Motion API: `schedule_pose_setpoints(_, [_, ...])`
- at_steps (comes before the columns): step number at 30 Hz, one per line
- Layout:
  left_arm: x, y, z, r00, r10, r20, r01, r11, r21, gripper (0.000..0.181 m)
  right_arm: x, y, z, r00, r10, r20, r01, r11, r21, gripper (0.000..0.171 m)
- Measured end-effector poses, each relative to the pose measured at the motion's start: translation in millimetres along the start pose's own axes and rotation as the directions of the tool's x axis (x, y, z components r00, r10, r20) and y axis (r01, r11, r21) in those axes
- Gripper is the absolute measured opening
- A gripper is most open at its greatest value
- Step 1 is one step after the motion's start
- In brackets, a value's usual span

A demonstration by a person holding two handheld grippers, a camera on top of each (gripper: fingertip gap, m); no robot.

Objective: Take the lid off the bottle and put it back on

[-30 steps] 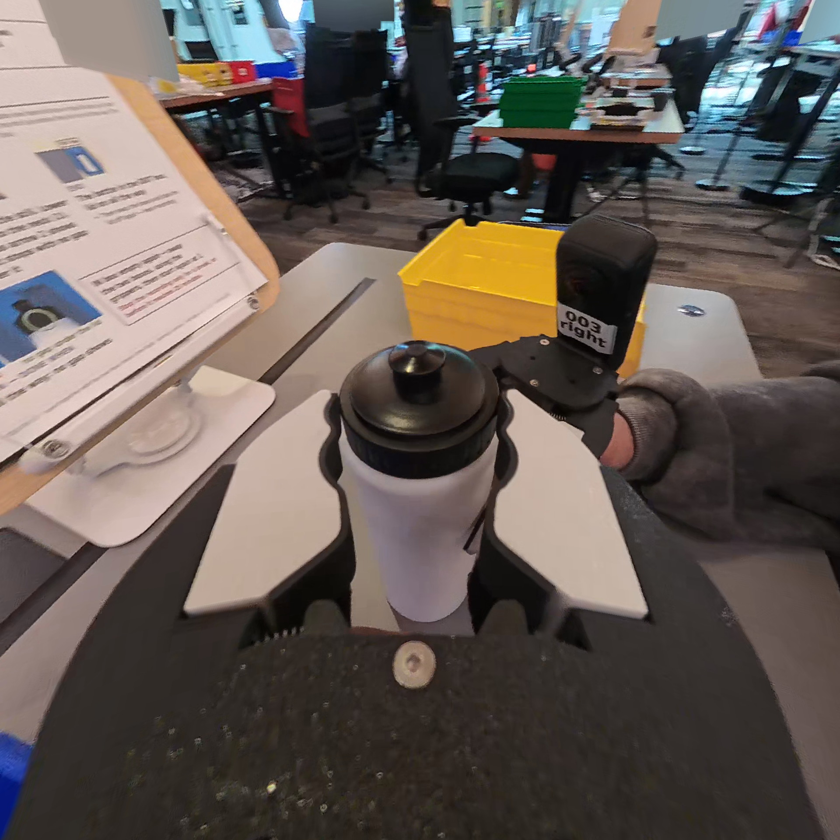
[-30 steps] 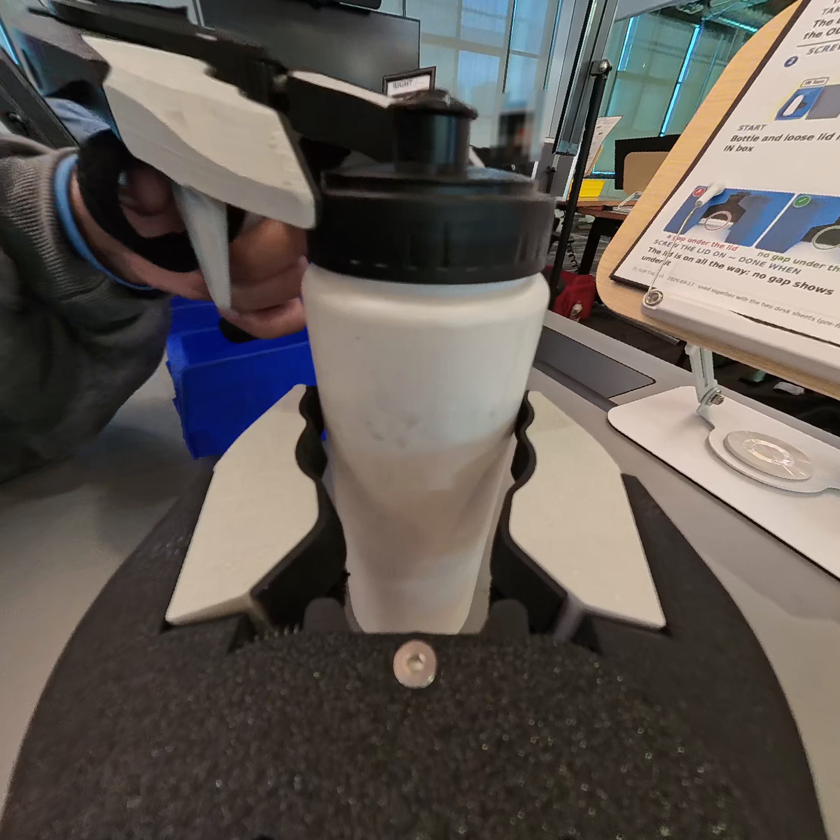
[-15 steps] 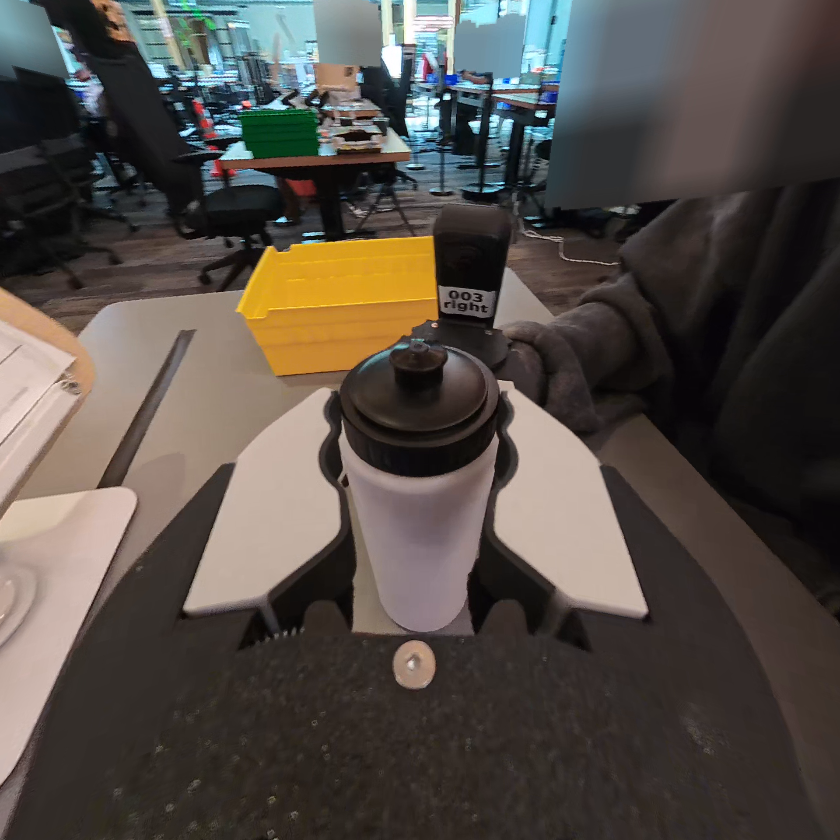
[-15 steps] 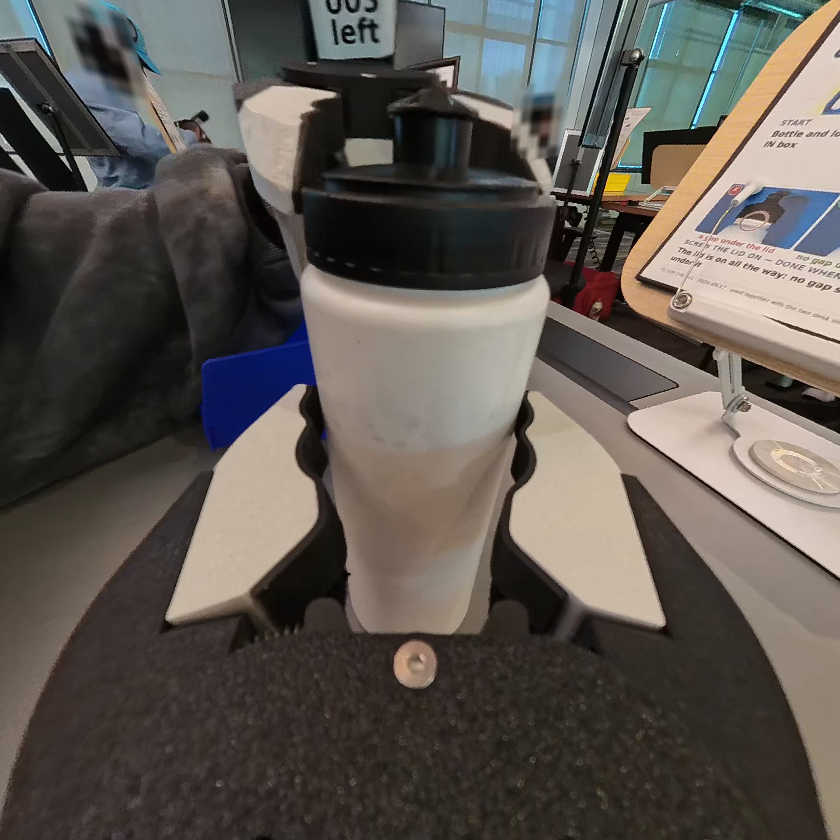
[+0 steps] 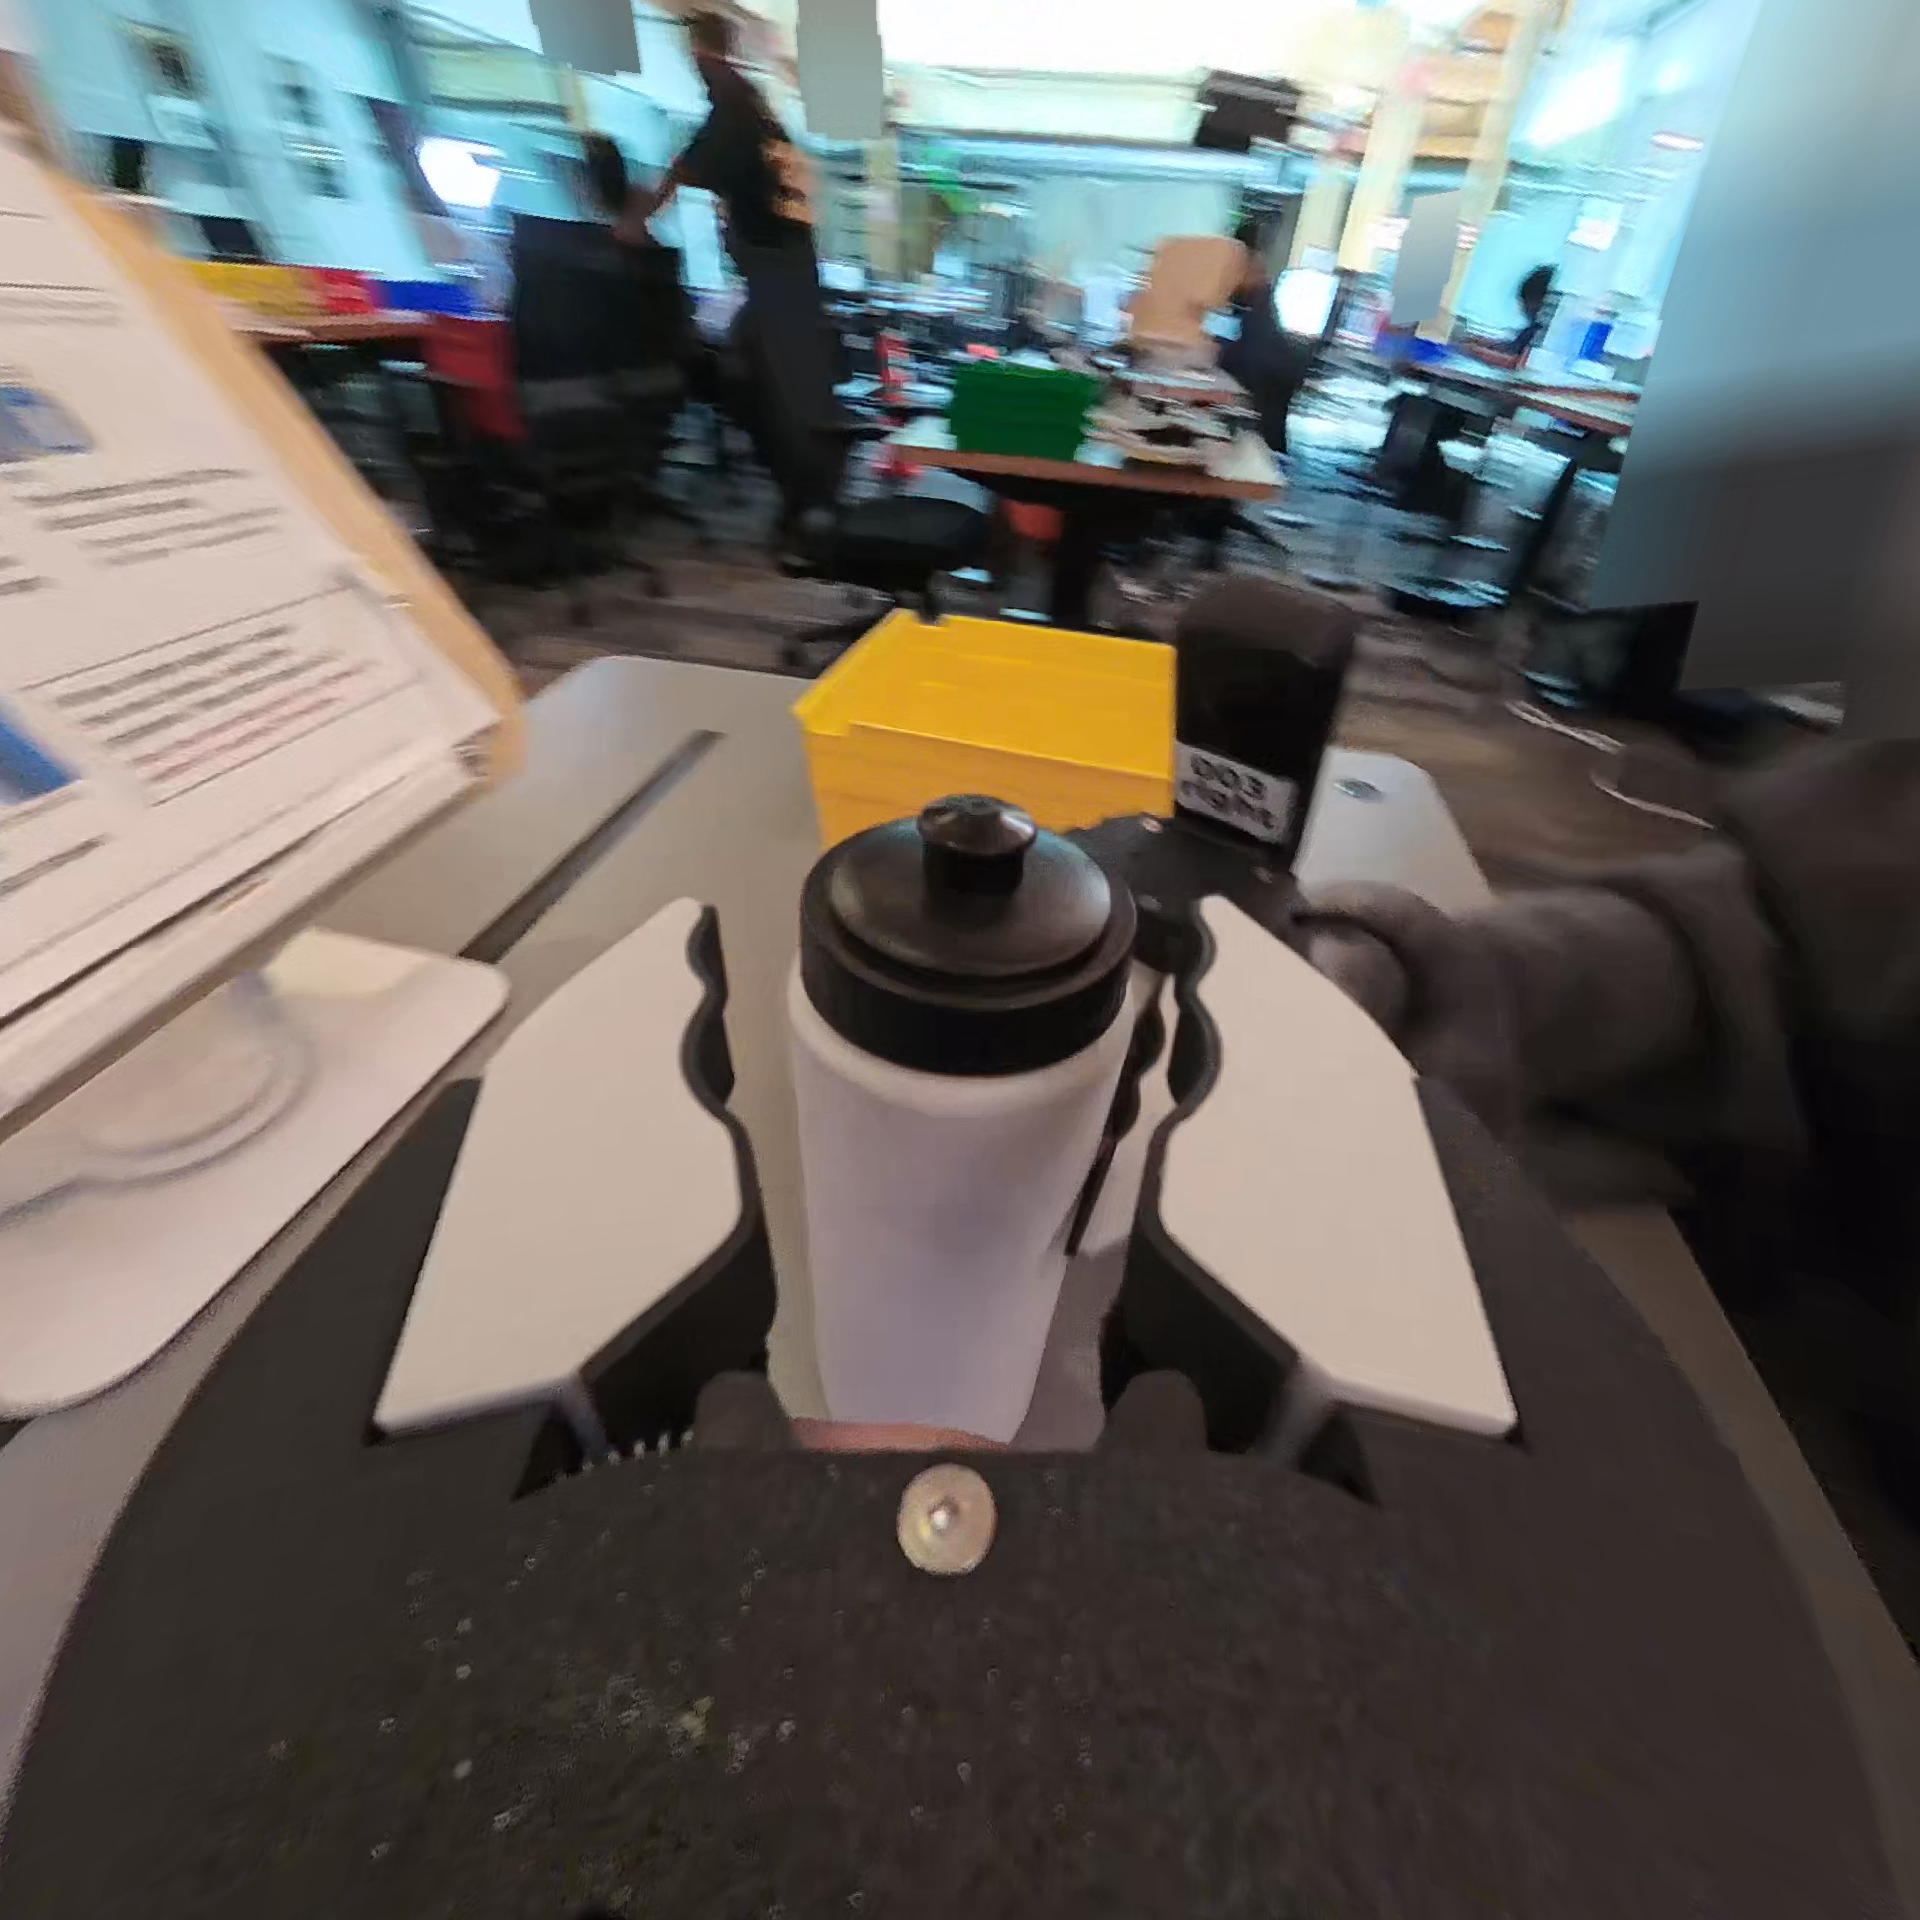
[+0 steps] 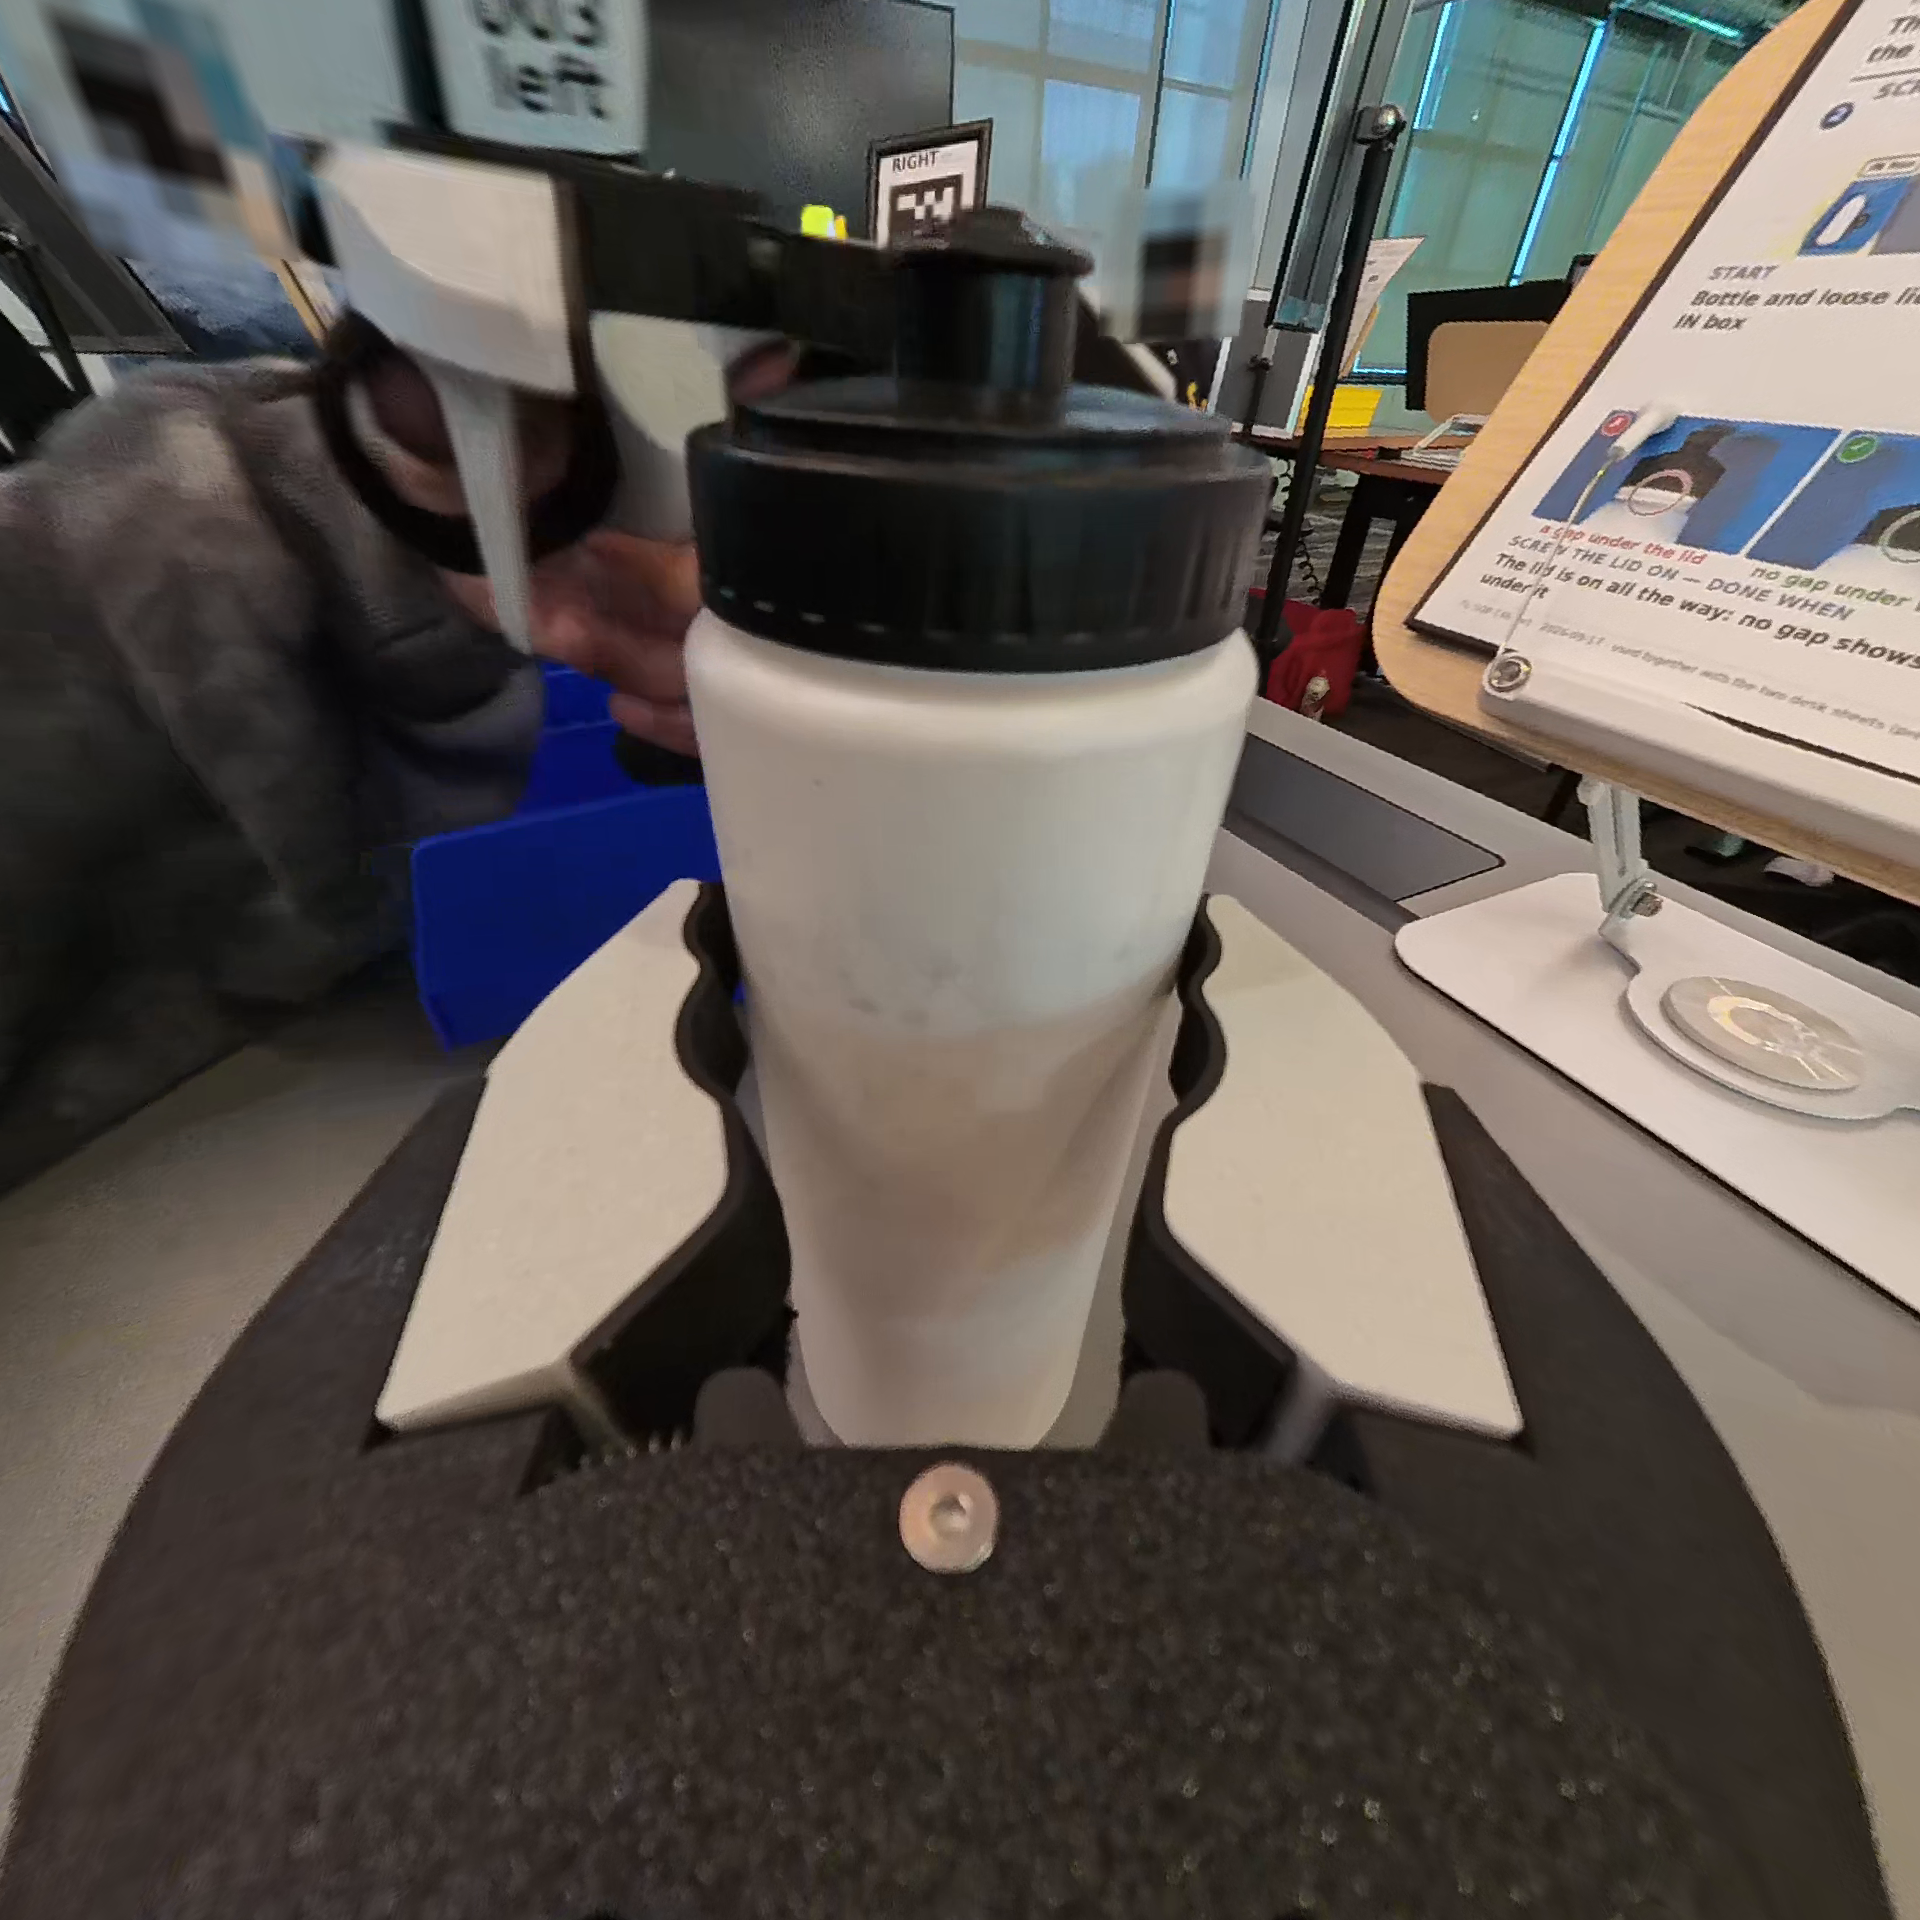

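The right gripper (image 6: 951, 899) was clamped on the white bottle (image 6: 966, 831). Both of its fingers pressed against the lower half of the body, one on each side, and the bottle stood upright between them. The black lid (image 6: 977, 530) sat on the bottle's neck with its spout pointing up, well above the right fingertips, and no gap showed under its rim.

The left gripper (image 5: 945, 909) was spread apart around the top of the bottle. Its two white fingers (image 5: 582, 1143) flanked the lid, with a clear gap on the left side and a narrower one on the right, so they gripped nothing. From the right wrist view this gripper appeared blurred, behind and above the lid.

A yellow bin (image 5: 987, 727) stood on the grey table (image 6: 208, 1195) beyond the left fingertips. A blue bin (image 6: 561, 883) lay beyond the right gripper's left finger. An instruction sheet on a stand (image 6: 1714, 416) leaned off to the outer side of its right finger. A grey sleeve (image 5: 1558, 987) reached in past the left gripper's right finger.
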State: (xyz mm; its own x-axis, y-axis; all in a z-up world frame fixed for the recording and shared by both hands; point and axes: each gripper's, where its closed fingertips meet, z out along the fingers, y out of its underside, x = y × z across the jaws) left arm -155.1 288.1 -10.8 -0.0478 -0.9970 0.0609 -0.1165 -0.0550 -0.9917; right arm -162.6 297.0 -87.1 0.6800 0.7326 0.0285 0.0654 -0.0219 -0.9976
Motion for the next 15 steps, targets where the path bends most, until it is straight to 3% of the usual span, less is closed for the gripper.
schedule_pose_setpoints(3, [-2, 1, 4, 0.955, -0.060, 0.290, 0.058, 0.998, 0.016, 0.091, 0, 0, 1, 1.000, 0.000, -0.008, 0.000, 1.000, 0.001, 0.082])
schedule_pose_setpoints(8, [0, 13, 12, 0.756, -0.128, 0.642, 0.171, 0.985, -0.006, 0.081, 0, 0, 1, 1.000, 0.003, -0.015, -0.003, 1.000, 0.014, 0.082])
schedule_pose_setpoints(12, [6, 2, 17, 0.664, -0.183, 0.725, 0.170, 0.981, 0.091, 0.089, 0, -1, 1, 1.000, 0.004, -0.018, -0.004, 1.000, 0.022, 0.082])
schedule_pose_setpoints(15, [-5, 7, 9, 0.570, -0.211, 0.794, 0.209, 0.972, 0.108, 0.064, 0, -1, 1, 1.000, 0.004, -0.018, -0.003, 1.000, 0.022, 0.082])
